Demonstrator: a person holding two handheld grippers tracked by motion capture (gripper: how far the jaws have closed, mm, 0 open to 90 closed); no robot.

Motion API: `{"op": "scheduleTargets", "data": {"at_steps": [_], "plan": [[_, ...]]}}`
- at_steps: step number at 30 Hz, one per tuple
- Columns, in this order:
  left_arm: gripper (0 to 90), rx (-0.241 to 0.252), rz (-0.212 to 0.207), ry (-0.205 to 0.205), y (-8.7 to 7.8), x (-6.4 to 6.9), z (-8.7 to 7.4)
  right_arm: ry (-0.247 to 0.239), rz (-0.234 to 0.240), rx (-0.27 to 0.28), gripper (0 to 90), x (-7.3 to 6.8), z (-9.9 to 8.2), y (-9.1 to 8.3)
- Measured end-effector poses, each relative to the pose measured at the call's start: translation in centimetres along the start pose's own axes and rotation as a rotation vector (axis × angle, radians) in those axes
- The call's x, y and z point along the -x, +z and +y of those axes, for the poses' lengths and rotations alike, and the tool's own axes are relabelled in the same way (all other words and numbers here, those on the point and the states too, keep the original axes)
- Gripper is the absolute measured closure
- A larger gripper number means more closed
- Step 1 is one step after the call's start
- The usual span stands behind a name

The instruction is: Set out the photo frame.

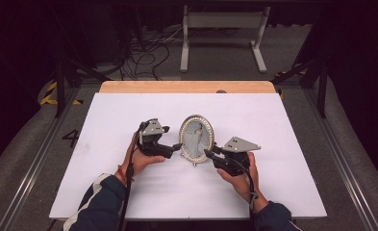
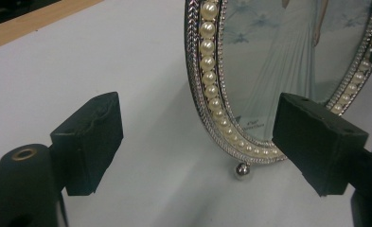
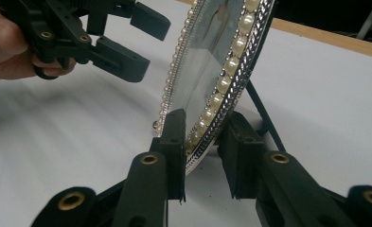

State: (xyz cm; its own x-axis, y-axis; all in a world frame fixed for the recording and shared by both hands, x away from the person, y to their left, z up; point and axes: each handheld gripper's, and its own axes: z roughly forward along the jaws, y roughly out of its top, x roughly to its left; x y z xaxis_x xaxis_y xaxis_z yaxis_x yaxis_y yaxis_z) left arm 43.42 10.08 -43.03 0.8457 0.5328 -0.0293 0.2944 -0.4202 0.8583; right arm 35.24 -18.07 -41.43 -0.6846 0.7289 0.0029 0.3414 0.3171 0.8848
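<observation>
An oval photo frame (image 1: 196, 137) with a pearl and silver rim stands upright mid-table, leaning on its back strut (image 3: 264, 113). My left gripper (image 1: 178, 146) is open at the frame's lower left. In the left gripper view its wide-apart jaws (image 2: 200, 142) straddle the rim of the frame (image 2: 269, 61), just above a small ball foot (image 2: 242, 170). My right gripper (image 1: 208, 154) is at the lower right edge. In the right gripper view it (image 3: 202, 151) is shut on the frame (image 3: 221, 61), one jaw on the glass side and one behind. The left gripper (image 3: 138, 40) shows beyond.
The frame stands on a white board (image 1: 129, 183) over a wooden table edge (image 1: 186, 86). Beyond the table, a white metal stand (image 1: 222, 29) and loose cables (image 1: 143, 53) lie on the grey floor. Dark rails run down both sides.
</observation>
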Motion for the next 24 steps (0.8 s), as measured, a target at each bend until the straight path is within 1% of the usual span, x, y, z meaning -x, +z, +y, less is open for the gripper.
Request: {"op": "scheduleTargets", "data": {"at_steps": [3,6,7,8,9,10,11,12,13,14,15,16,18,20,22,24], "plan": [[21.4,0.001,-0.01,0.007,0.8,0.0,0.1,0.007,-0.008,0.005,72.7,-0.1,0.0,0.0],[28.7,-0.007,-0.031,0.021,1.3,0.1,0.1,0.006,-0.013,0.007,73.2,-0.1,-0.1,0.0],[32.7,-0.011,-0.052,0.028,1.5,0.2,0.1,0.009,-0.011,0.007,73.3,-0.1,-0.1,0.0],[37.0,-0.017,-0.065,0.03,1.8,0.3,0.1,0.011,-0.01,0.009,73.3,-0.1,-0.1,0.0],[37.7,-0.024,-0.064,0.041,1.9,0.4,0.1,0.015,-0.012,0.009,73.3,-0.1,-0.1,0.0],[38.8,-0.024,-0.064,0.041,1.9,0.4,0.1,0.017,-0.013,0.01,73.3,-0.1,-0.2,0.0],[40.0,-0.023,-0.082,0.039,2.1,0.4,0.1,0.018,-0.013,0.011,73.3,-0.1,-0.2,0.0],[40.0,-0.027,-0.082,0.04,2.2,0.4,0.1,0.019,-0.013,0.012,73.3,-0.1,-0.2,0.0],[40.0,-0.033,-0.091,0.038,2.3,0.4,0.1,0.021,-0.013,0.012,73.4,-0.1,-0.2,0.0],[40.1,-0.036,-0.101,0.045,2.4,0.5,0.1,0.021,-0.013,0.013,73.4,-0.1,-0.2,0.0],[40.5,-0.036,-0.101,0.045,2.4,0.5,0.1,0.021,-0.013,0.013,73.4,-0.1,-0.2,0.0],[40.1,-0.048,-0.1,0.072,2.5,0.8,0.3,0.02,-0.012,0.014,73.5,-0.1,-0.2,0.0],[39.0,-0.049,-0.106,0.066,2.6,0.8,0.3,0.021,-0.01,0.014,73.6,-0.1,-0.2,0.0],[42.0,-0.044,-0.108,0.059,2.5,0.7,0.2,0.021,-0.01,0.013,73.6,0.0,-0.2,0.0],[43.1,-0.043,-0.117,0.049,2.4,0.5,0.1,0.019,-0.009,0.012,73.6,0.0,-0.2,0.0],[43.4,-0.052,-0.109,0.055,2.3,0.6,0.1,0.017,-0.009,0.013,73.6,0.0,-0.2,0.0]]}}
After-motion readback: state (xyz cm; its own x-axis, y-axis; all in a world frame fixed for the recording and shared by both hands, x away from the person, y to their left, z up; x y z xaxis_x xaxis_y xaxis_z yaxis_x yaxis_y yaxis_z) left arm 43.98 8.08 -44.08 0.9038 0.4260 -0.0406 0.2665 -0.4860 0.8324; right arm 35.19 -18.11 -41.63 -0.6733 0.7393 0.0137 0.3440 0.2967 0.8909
